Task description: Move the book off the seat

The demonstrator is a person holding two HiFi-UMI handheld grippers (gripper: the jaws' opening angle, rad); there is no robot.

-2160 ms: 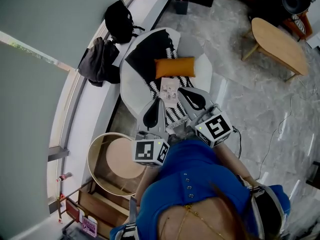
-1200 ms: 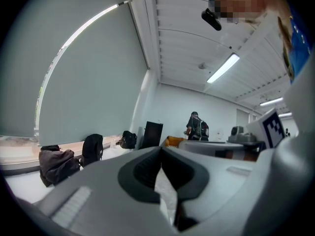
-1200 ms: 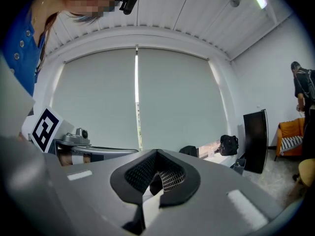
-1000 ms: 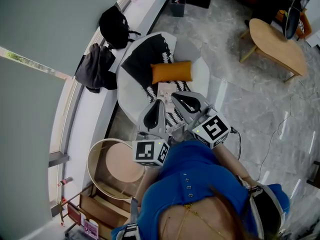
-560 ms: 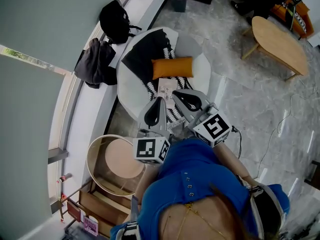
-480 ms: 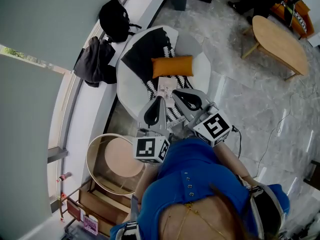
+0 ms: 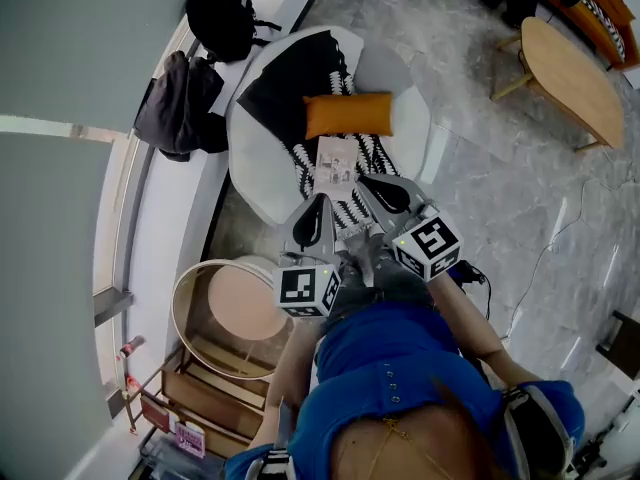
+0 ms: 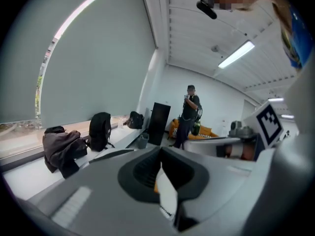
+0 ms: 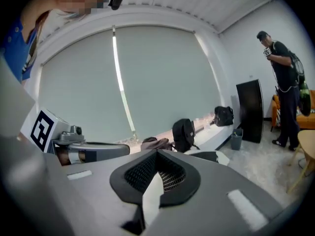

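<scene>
Head view: looks steeply down from high over seat [image 7: 258, 163], well off. Left gripper view, right gripper view: peer from close behind own jaws, nearly level, toward window [image 9: 147, 82]. Share backpack [image 7: 220, 13] across all three.

Nothing here can be read as text, brand or number. The book [image 7: 335, 166] on the seat [image 7: 255, 173] carries print too small to make out. A pink label [image 7: 186, 436] at the lower left is just as illegible.
</scene>
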